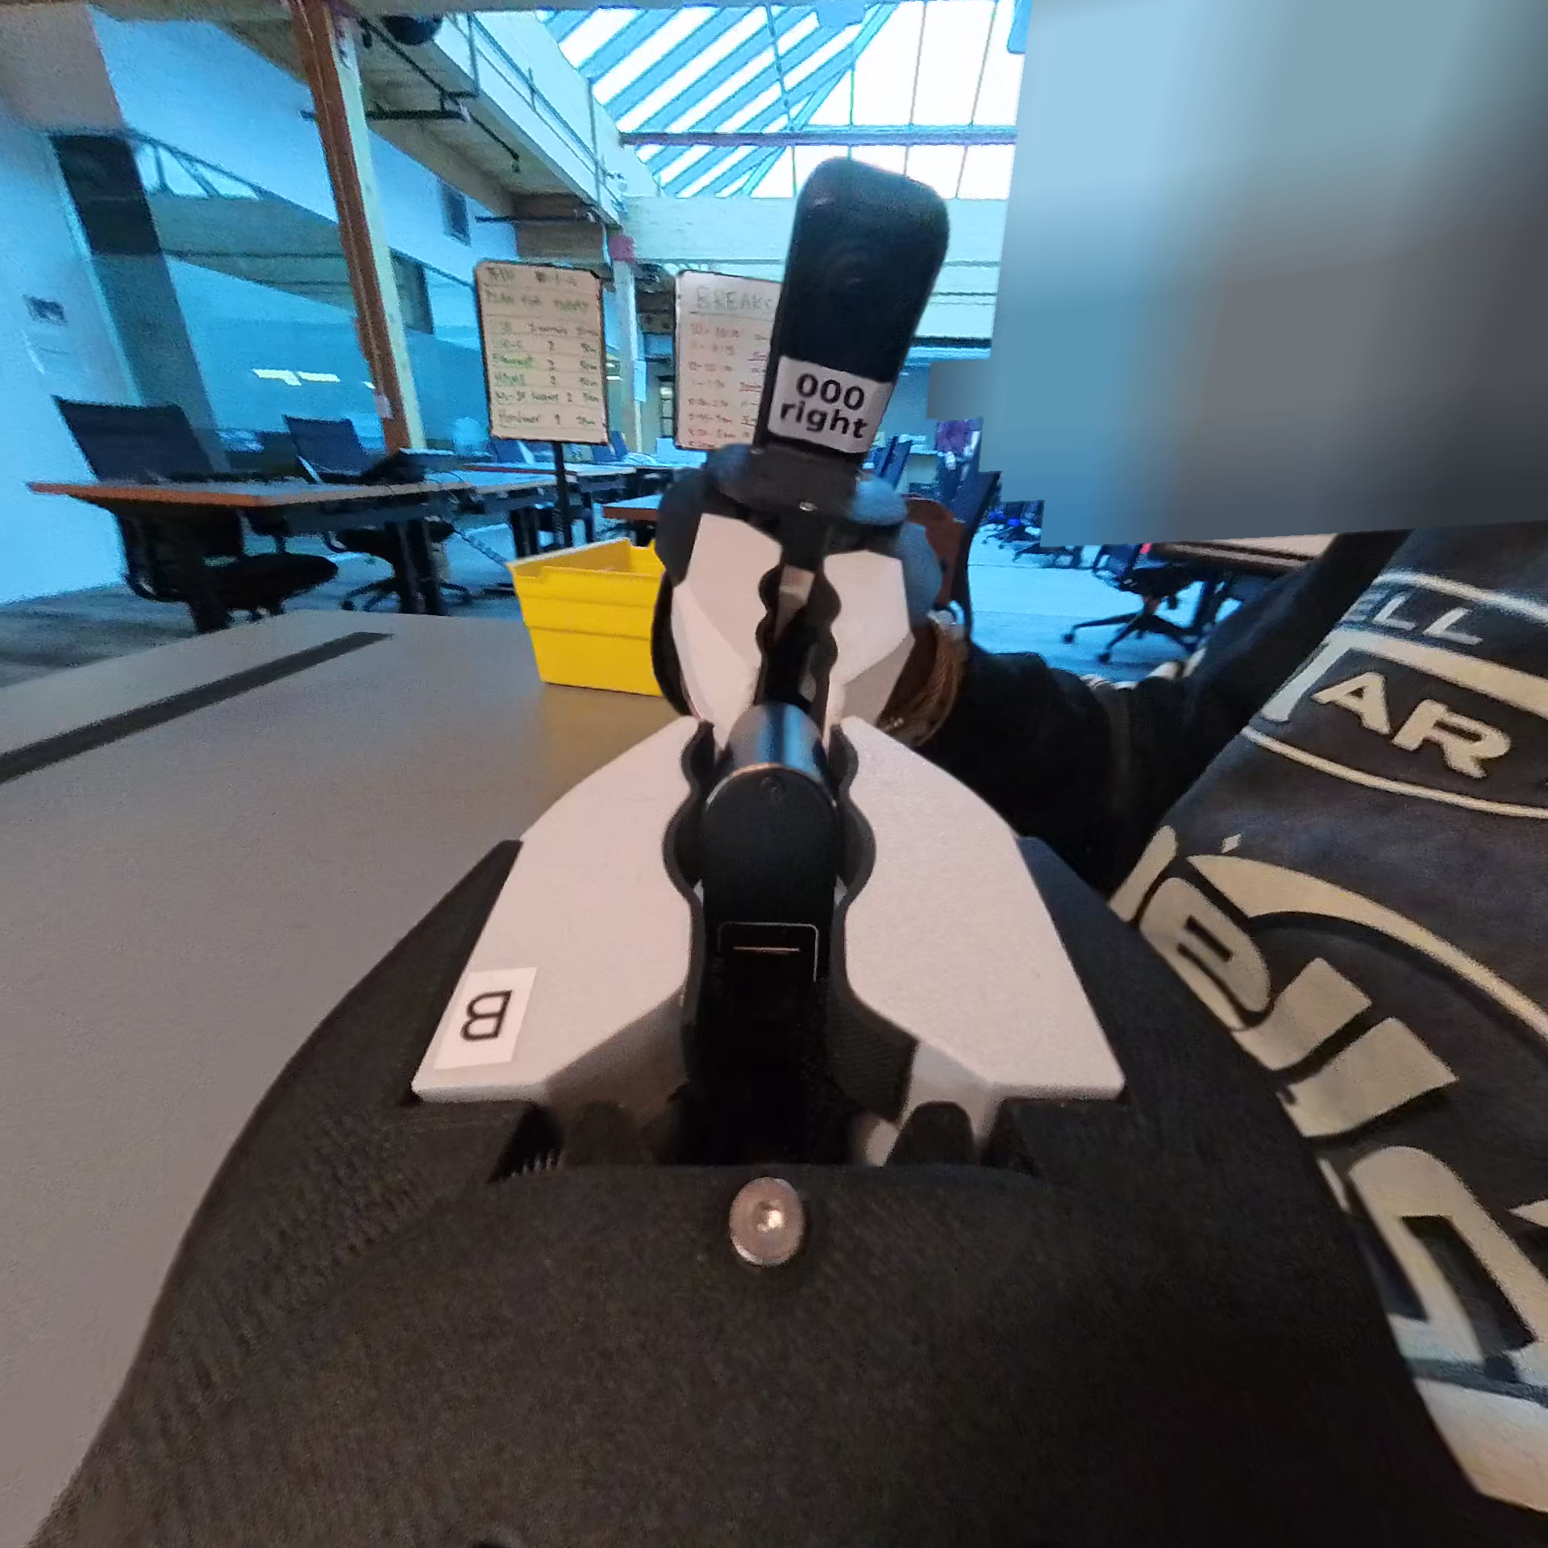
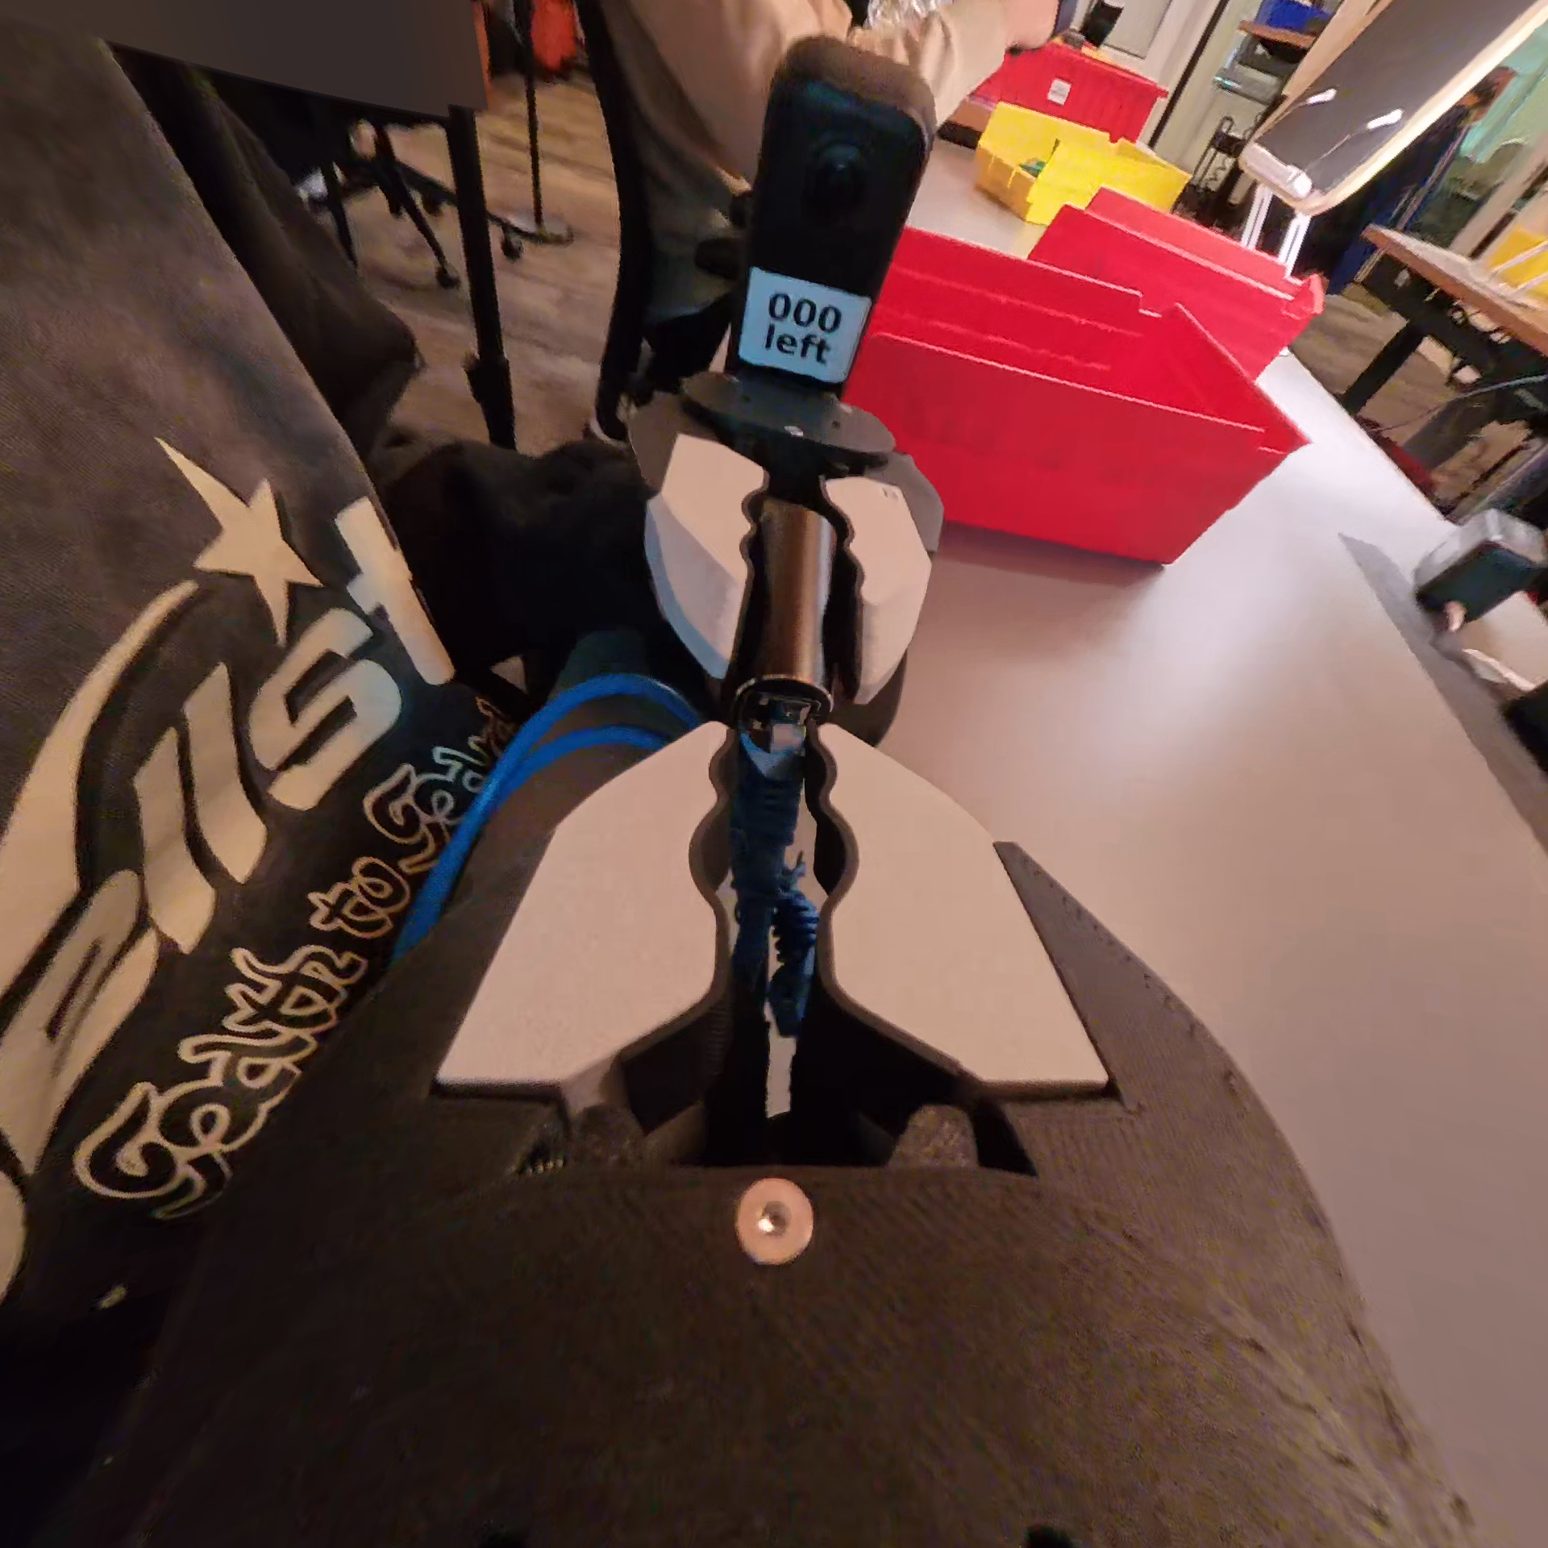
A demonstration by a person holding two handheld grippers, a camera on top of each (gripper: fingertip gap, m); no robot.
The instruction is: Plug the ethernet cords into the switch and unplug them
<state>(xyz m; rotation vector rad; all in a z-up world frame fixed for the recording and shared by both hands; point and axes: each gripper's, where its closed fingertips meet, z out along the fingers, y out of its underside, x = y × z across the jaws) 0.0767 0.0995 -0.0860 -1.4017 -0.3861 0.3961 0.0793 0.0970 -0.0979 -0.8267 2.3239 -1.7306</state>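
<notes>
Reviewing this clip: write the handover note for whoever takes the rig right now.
Left gripper: jaws shut on the black switch.
Right gripper: jaws shut on the blue ethernet cord, with its plug at the switch's port.
Done: both parts are in hand and lined up end to end. Whether the plug is fully seated cannot be told.
Left: push the plug home if needed, then unplug it.

The left wrist view is cool and bluish, lit by a bright skylight at the top centre — its panes nearly blown out. The right wrist view is warmer and dimmer, with glare on a tilted panel at upper right. Both bend strongly at the edges — the margins are soft.
</notes>
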